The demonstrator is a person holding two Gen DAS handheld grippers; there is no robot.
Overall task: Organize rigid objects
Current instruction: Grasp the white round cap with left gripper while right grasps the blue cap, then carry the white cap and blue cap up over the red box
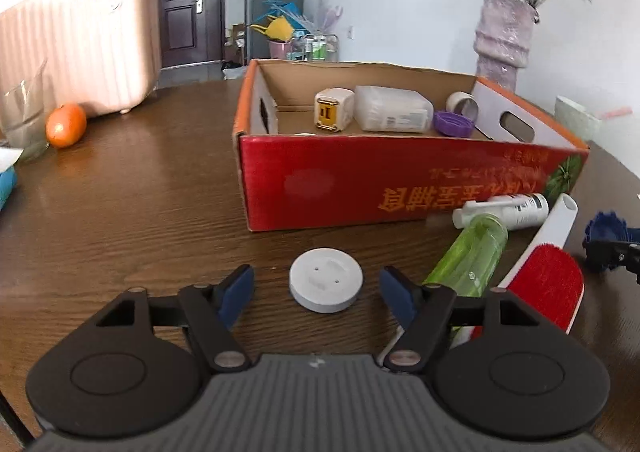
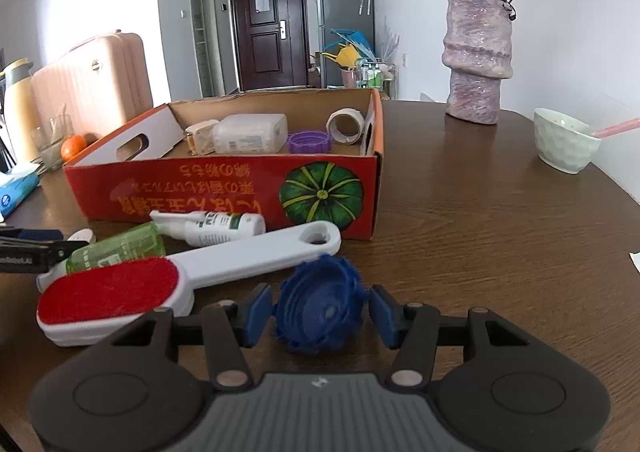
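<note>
A red cardboard box [image 1: 400,179] [image 2: 224,187] stands on the wooden table and holds a plug adapter [image 1: 334,109], a white container [image 1: 392,109], a purple cap [image 1: 454,123] and a tape roll [image 1: 464,101]. My left gripper [image 1: 316,294] is open, its pads either side of a white round disc [image 1: 326,279] on the table. My right gripper [image 2: 320,310] is open around a blue ridged cap [image 2: 320,302], its pads close to the cap's sides. A green bottle [image 1: 472,256], a white spray bottle [image 2: 212,228] and a red lint brush [image 2: 160,284] lie in front of the box.
An orange [image 1: 66,124], a glass [image 1: 24,111] and a pink suitcase [image 1: 80,39] are at the left. A purple vase [image 2: 476,59] with flowers and a white bowl [image 2: 564,139] stand at the right. A blue tissue pack [image 2: 16,191] lies far left.
</note>
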